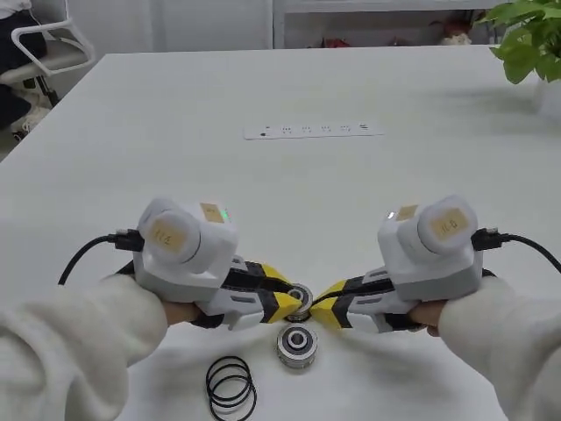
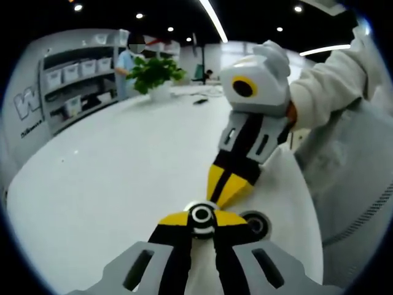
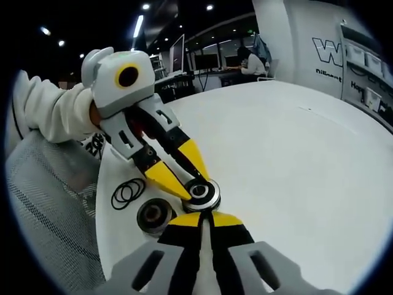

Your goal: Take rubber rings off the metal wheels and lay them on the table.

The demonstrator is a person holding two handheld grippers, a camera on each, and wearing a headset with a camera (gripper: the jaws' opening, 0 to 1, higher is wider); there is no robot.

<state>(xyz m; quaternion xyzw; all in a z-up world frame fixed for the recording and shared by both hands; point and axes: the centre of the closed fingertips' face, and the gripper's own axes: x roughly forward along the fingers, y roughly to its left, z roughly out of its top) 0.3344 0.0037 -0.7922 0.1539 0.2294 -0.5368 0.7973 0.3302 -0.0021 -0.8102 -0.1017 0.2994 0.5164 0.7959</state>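
Rubber rings (image 1: 230, 386) nearest; left hand-held gripper (image 2: 201, 216) tight on half-hidden wheel (image 3: 203, 193), right hand-held gripper (image 3: 204, 217) closed, hold unclear.

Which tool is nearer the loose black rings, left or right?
Left. The left tool is just up-right of the rings; the right tool is farther right, beyond the loose wheel.

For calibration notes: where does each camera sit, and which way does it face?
Head view: on the headset, facing forward and down at the table; both sleeves show.
Left gripper view: on the left hand-held gripper, looking along its jaws at the right hand-held gripper and its sleeve.
Right gripper view: the reverse, facing the left one and its sleeve.
Shared: both gripper views see the metal wheel.
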